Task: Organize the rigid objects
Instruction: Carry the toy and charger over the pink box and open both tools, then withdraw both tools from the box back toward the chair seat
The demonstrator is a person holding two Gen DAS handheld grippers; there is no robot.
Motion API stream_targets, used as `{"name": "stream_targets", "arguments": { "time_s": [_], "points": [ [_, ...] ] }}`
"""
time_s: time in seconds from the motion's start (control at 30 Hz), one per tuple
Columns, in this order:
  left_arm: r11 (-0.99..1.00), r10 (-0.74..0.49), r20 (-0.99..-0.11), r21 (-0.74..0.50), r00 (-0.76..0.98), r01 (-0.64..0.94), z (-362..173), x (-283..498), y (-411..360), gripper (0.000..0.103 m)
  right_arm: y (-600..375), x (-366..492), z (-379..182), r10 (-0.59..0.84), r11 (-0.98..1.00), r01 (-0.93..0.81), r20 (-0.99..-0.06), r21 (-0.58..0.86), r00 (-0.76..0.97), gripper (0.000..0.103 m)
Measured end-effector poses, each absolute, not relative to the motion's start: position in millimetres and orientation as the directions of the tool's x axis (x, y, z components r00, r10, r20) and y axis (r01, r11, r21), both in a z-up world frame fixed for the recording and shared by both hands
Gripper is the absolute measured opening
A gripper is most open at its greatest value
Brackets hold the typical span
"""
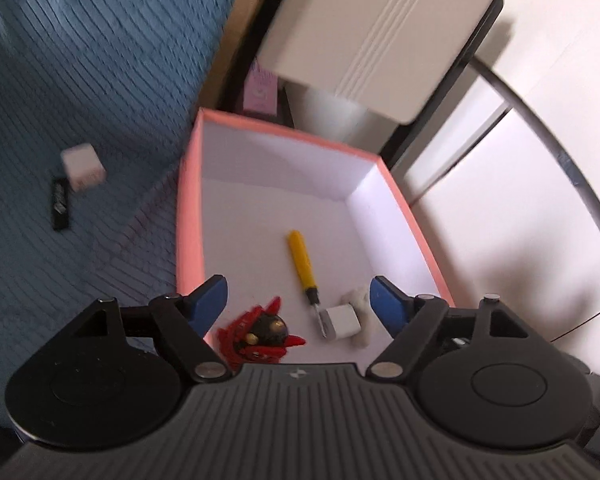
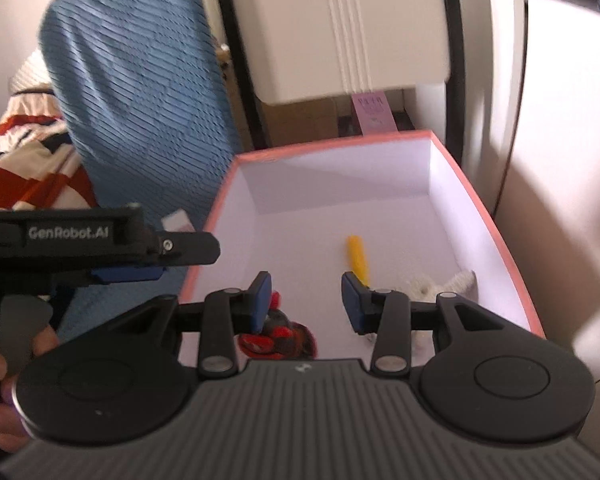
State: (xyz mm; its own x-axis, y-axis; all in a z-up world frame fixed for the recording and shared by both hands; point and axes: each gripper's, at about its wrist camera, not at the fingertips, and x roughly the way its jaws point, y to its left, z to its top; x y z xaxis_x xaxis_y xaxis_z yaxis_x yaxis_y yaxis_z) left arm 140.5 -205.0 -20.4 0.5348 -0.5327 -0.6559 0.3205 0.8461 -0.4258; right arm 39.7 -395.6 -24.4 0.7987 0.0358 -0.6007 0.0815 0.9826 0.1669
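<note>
Left wrist view: your left gripper (image 1: 298, 300) hangs over the near end of the pink-rimmed box (image 1: 188, 200), jaws wide and empty. Box contents, lower centre: yellow-handled tool (image 1: 300, 260), white cube (image 1: 342, 322) touching its tip, pale soft item (image 1: 360, 300) behind the cube, red and black figure (image 1: 260, 334). Left of frame, outside the box, on the blue cover (image 1: 80, 60): second white cube (image 1: 83, 166), black stick (image 1: 60, 202); its print is unreadable.

Right wrist view: your right gripper (image 2: 306, 302) is over the same box (image 2: 512, 268), jaws moderately apart, empty. Your left gripper's side, at left, reads "GenRobot.AI" (image 2: 68, 233).
</note>
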Motion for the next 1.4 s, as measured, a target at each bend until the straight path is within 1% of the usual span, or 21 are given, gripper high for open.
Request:
{"name": "stream_targets", "arguments": {
  "time_s": [0.17,0.23,0.37,0.53,0.63,0.8,0.97,1.13,1.4],
  "points": [
    [0.862,-0.504,-0.597,-0.392,0.625,0.321,14.8,118.6,-173.8,0.082,-375.7,30.5,-4.2,0.065,0.984,0.037,-0.551,0.172,0.832,0.043],
    [0.869,-0.491,-0.569,-0.372,0.660,0.326,29.4,111.3,-162.9,0.086,-366.0,26.3,5.7,0.080,0.985,0.014,-0.522,0.174,0.849,0.043],
    [0.874,-0.478,-0.523,-0.364,0.705,0.323,55.2,98.3,-139.0,0.086,-347.1,22.5,19.4,0.091,0.989,-0.023,-0.491,0.143,0.866,0.043],
    [0.890,-0.449,-0.490,-0.321,0.747,0.324,71.9,78.0,-111.0,0.087,-327.7,12.1,28.3,0.108,0.990,-0.054,-0.465,0.128,0.879,0.043],
    [0.892,-0.441,-0.477,-0.329,0.760,0.311,74.4,67.6,-94.1,0.087,-317.5,3.9,29.7,0.120,0.989,-0.067,-0.463,0.130,0.878,0.043],
    [0.899,-0.422,-0.489,-0.333,0.763,0.284,67.0,52.4,-66.2,0.087,-300.9,-9.9,27.3,0.131,0.987,-0.073,-0.465,0.140,0.876,0.043],
    [0.909,-0.394,-0.527,-0.347,0.753,0.233,48.3,42.6,-40.8,0.087,-286.7,-20.4,16.3,0.141,0.987,-0.080,-0.498,0.142,0.856,0.043],
    [0.917,-0.373,-0.564,-0.345,0.737,0.200,28.4,31.1,-25.6,0.087,-273.9,-28.9,4.9,0.159,0.985,-0.094,-0.527,0.148,0.835,0.043],
    [0.923,-0.357,-0.599,-0.344,0.717,0.173,9.1,13.7,-11.1,0.087,-262.3,-40.5,-3.9,0.161,0.985,-0.097,-0.557,0.143,0.815,0.043]
  ]
}}
